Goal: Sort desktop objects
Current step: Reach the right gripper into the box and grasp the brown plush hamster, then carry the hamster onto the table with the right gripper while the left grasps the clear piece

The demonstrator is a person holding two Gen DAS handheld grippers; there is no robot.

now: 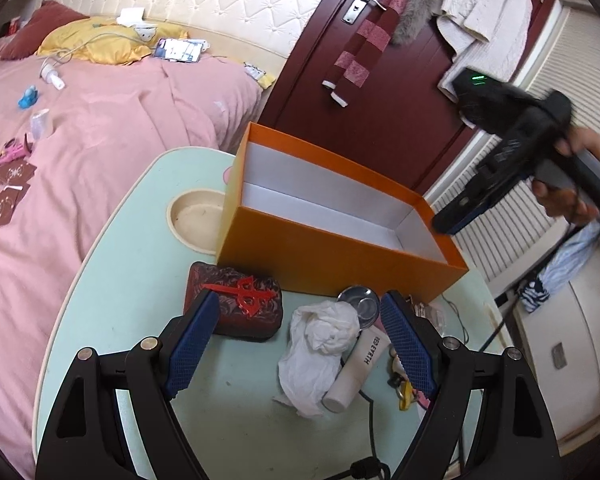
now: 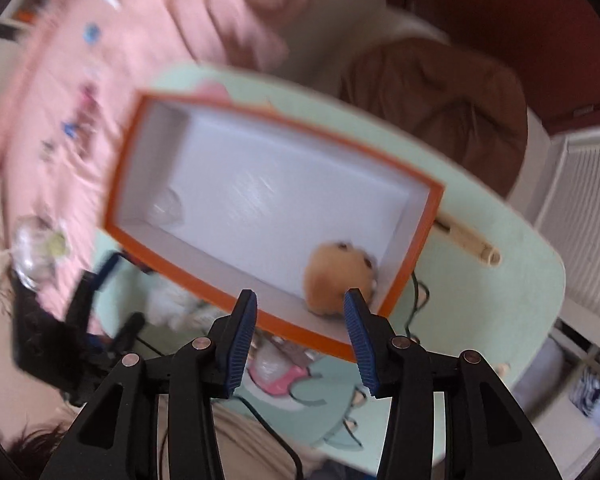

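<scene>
Orange cardboard box (image 1: 332,240) sat open at the far side of the pale green table (image 1: 111,280), white inside; the right wrist view showed a tan plush toy (image 2: 336,280) already lying in its near-right corner and something small and clear, too blurred to name, at the left end. Unsorted items lay in front of the box: a dark red carved case (image 1: 235,304), crumpled white tissue (image 1: 320,344), a white tube (image 1: 356,376), a small metal dish (image 1: 360,302), keys (image 1: 400,384) partly hidden behind the right pad. Left gripper (image 1: 300,344) hovered low over that clutter, fingers spread wide, tissue and tube between them, gripping nothing. Right gripper (image 2: 300,336) was above the box's near rim, fingers moderately apart and empty, plush just beyond the tips; that frame was motion-blurred. Likely step: left picks next item, probably tissue or tube. Advice: commit to one object, centre the pads on it, descend until pads bracket it and only then close; tissue is soft and may drag the tube or the black cable (image 1: 374,420) along. Keep the right gripper out of the drop path.
</scene>
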